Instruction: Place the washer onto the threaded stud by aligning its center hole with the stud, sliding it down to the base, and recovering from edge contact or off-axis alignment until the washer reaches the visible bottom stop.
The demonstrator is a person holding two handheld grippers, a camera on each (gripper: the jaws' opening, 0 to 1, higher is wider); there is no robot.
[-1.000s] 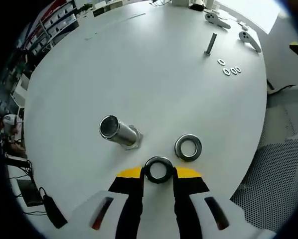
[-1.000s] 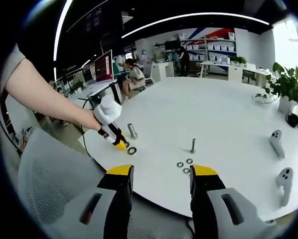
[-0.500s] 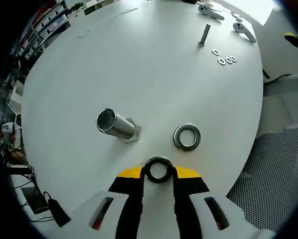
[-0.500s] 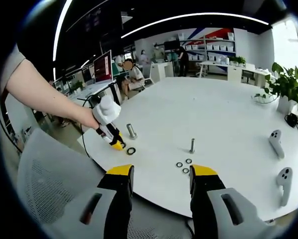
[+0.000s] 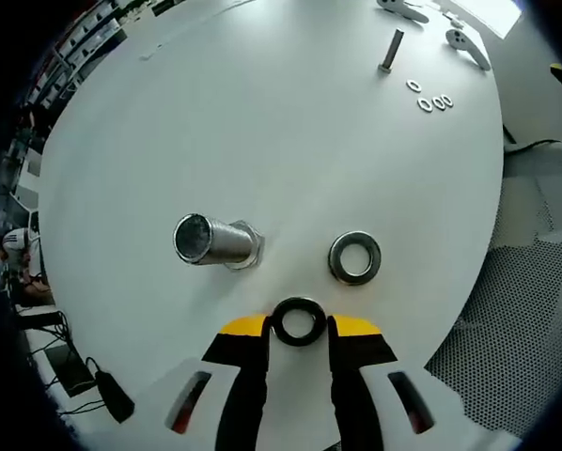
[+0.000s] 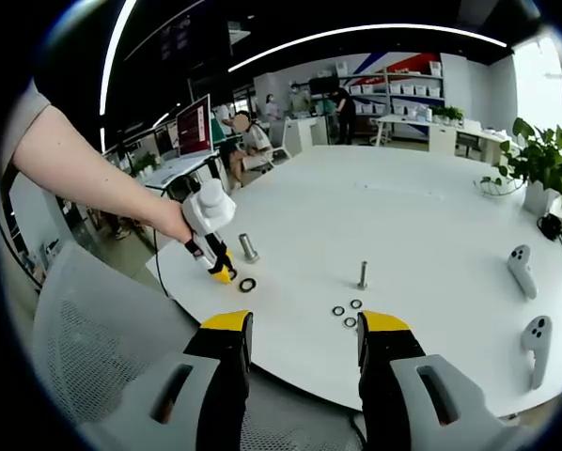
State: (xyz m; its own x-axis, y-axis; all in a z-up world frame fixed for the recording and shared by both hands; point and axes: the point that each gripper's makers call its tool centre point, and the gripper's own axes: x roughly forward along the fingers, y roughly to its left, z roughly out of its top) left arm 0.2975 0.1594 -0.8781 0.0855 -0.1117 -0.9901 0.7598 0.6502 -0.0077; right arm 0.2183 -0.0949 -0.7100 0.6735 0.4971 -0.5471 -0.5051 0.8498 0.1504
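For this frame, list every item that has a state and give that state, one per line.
Left hand-held gripper: shut on a dark metal ring washer.
Dark metal ring washer: pinched between the yellow tips, not on the stud.
Second grey metal washer: flat on the white table.
Wide threaded steel stud: standing on its base, bare.
Slim bolt: upright, bare.
Three small washers: loose on the table.
Right hand-held gripper: open, empty.

Below me spreads the round white worktop (image 5: 262, 122). On it stands the big threaded stud (image 5: 215, 242), with a loose washer (image 5: 354, 257) lying flat just beside it. Well apart, toward the far edge, a slim bolt (image 5: 392, 52) stands upright near three small washers (image 5: 429, 99), and two white controllers (image 6: 530, 301) rest near the rim.
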